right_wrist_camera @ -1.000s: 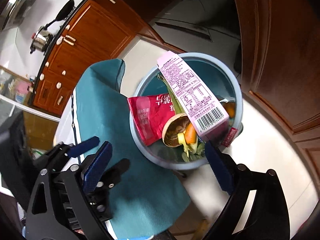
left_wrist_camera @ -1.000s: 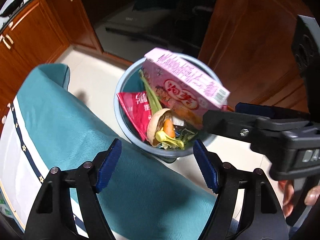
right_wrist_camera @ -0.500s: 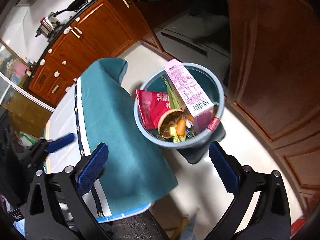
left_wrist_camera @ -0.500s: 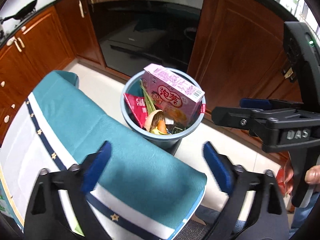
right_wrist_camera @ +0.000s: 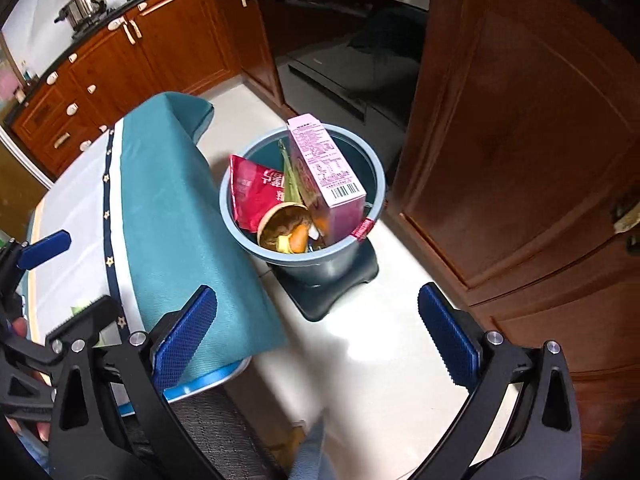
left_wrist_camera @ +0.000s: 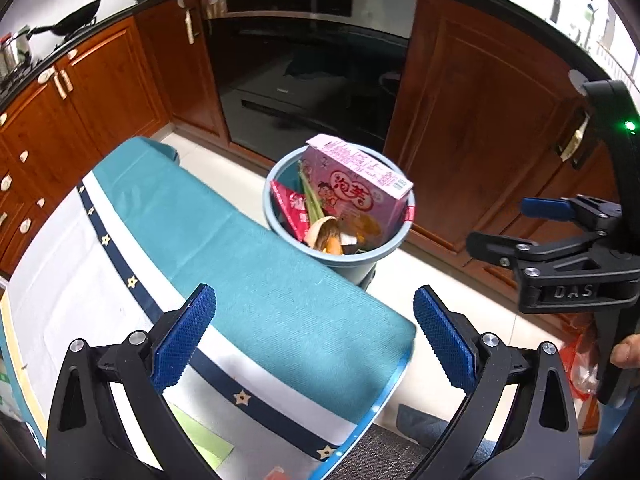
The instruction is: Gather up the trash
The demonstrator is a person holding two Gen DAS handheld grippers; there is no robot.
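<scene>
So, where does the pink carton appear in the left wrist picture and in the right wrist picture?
Left wrist view: the pink carton is right of centre, upper half, sticking out of the blue bin, cartoon face showing.
Right wrist view: the pink carton is at centre, upper half, in the same bin, barcode side showing.
Shared landmark: the red snack bag lies in the bin just left of the carton in both.
</scene>
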